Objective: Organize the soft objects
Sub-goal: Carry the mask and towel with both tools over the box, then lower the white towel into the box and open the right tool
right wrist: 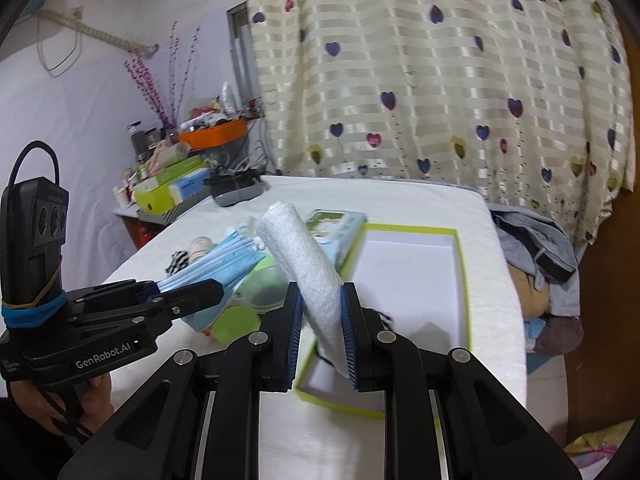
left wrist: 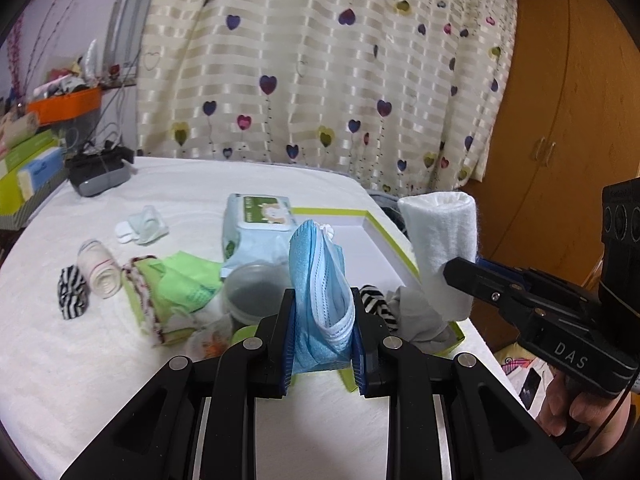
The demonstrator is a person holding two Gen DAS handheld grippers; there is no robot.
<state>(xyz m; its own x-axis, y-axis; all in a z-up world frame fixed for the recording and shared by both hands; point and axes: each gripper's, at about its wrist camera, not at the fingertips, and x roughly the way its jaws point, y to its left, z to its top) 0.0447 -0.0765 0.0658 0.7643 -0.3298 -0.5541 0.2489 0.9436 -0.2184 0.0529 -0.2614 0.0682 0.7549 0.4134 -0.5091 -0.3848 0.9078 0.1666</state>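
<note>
In the left wrist view my left gripper is shut on a folded stack of blue face masks, held upright above the white-covered table. My right gripper comes in from the right, shut on a rolled white towel over the green-rimmed white box. In the right wrist view the towel leans left between the blue pads of the right gripper, above the box. To the left, the left gripper holds the masks.
On the table lie a wet-wipes pack, a green cloth, a bandage roll, a zebra-striped roll and a clear round tub. A striped sock and grey cloth lie in the box. Clothes are piled to the right.
</note>
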